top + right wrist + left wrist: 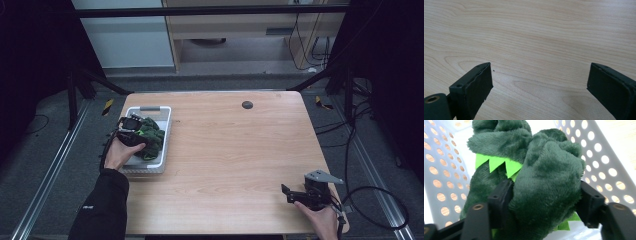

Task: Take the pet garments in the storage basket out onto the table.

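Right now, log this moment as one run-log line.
left gripper: jaws shut on green plush toy in white perforated basket | right gripper: jaws open, over bare wooden table | phase: toy gripped

We're looking at a lab-style recording bay. Black curtains (30, 60) are hanging at both frame edges, and cables (360, 150) are trailing across grey carpet at right.

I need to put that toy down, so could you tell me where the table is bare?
Bare wood runs from the white basket across to the right gripper. The basket is crowded by the green plush toy and the left gripper.
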A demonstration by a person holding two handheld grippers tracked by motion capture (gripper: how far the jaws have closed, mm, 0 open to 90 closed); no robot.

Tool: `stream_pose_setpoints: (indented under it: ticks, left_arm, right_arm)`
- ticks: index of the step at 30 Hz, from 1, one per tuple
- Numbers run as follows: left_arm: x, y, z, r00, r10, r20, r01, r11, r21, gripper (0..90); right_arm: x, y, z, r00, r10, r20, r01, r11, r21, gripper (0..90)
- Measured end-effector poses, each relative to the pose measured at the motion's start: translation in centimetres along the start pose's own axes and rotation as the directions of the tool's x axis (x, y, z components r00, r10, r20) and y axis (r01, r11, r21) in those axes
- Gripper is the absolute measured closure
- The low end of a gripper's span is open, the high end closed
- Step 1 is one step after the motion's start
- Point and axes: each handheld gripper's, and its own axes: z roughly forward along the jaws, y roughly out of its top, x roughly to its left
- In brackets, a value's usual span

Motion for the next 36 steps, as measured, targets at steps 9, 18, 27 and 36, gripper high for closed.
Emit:
stream_pose_setpoints:
  ticks: [9,18,27,36]
  left_arm:
    - [0.0,-0.1,0.2,0.9997,-0.02,0.016,0.019,0.9988,0.045,65.0]
    - [0.1,-0.5,-0.6,0.9995,-0.027,0.017,0.027,0.9995,0.018,77.4]
    - [-0.2,-1.1,-3.0,0.9994,-0.027,0.02,0.028,0.998,-0.056,78.0]
    - [-0.4,-1.3,-5.5,0.9998,-0.016,0.009,0.017,0.9928,-0.119,78.4]
  right_arm:
    - [0.0,0.0,0.0,1.0,-0.001,-0.001,0.001,1.0,0.0,6.2]
    - [0.0,0.1,0.0,1.0,0.004,-0.003,-0.004,1.0,0.003,6.2]
    - [0.1,0.0,0.0,1.0,-0.001,-0.001,0.001,1.0,0.004,6.2]
    - [0.1,0.0,0.0,1.0,-0.006,0.0,0.006,1.0,0.003,6.2]
